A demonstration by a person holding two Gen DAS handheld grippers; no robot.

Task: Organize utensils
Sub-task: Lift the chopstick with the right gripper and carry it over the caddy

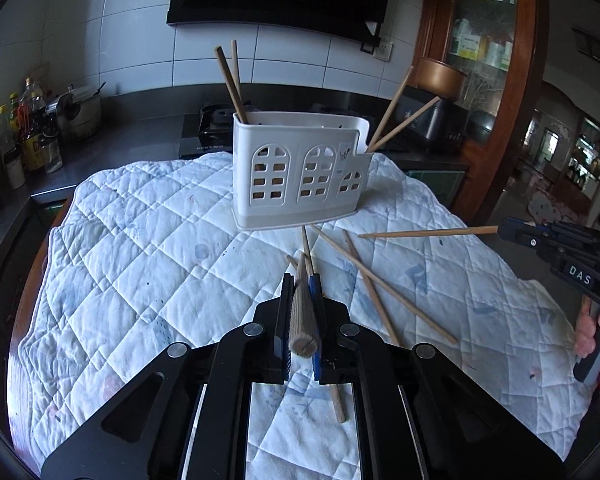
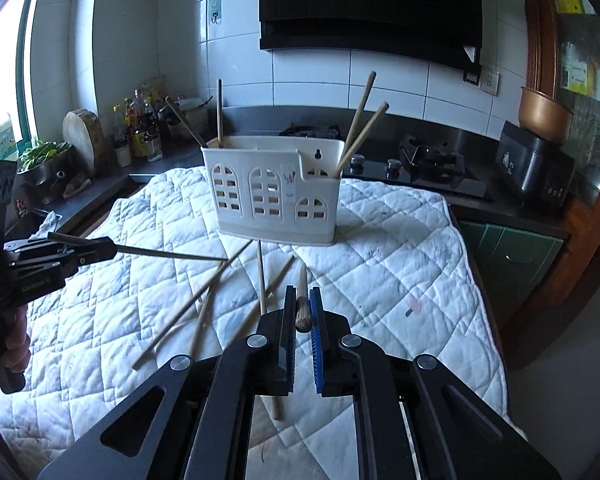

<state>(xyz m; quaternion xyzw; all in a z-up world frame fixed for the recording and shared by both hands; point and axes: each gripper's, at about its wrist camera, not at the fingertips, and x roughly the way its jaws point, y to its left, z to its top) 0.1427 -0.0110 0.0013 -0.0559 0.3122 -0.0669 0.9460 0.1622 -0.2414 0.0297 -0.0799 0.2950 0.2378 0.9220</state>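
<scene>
We see both hand-held grippers clamped, each on one wooden chopstick. The left hand-held gripper pinches its chopstick lengthwise at lower centre of the left wrist view, the blunt end toward the camera. The right hand-held gripper does the same with its own chopstick at lower centre of the right wrist view; in the left view that stick shows at the right edge, lying roughly level above the cloth.

The white utensil holder stands upright at frame centre on the quilted cloth that covers the surface. We count four chopsticks standing in it: two in the left end, two leaning out of the lower right compartment.

Loose on the cloth just in front of the holder we count about four more, crossing one another; some are partly hidden behind the jaws, so the number is unsure.

The cloth's left half in the left view is bare, and so is its right half in the right view. Its far edge meets the dark counter with the stove; bottles crowd the upper left. A person's fingers wrap a handle at the right edge.
</scene>
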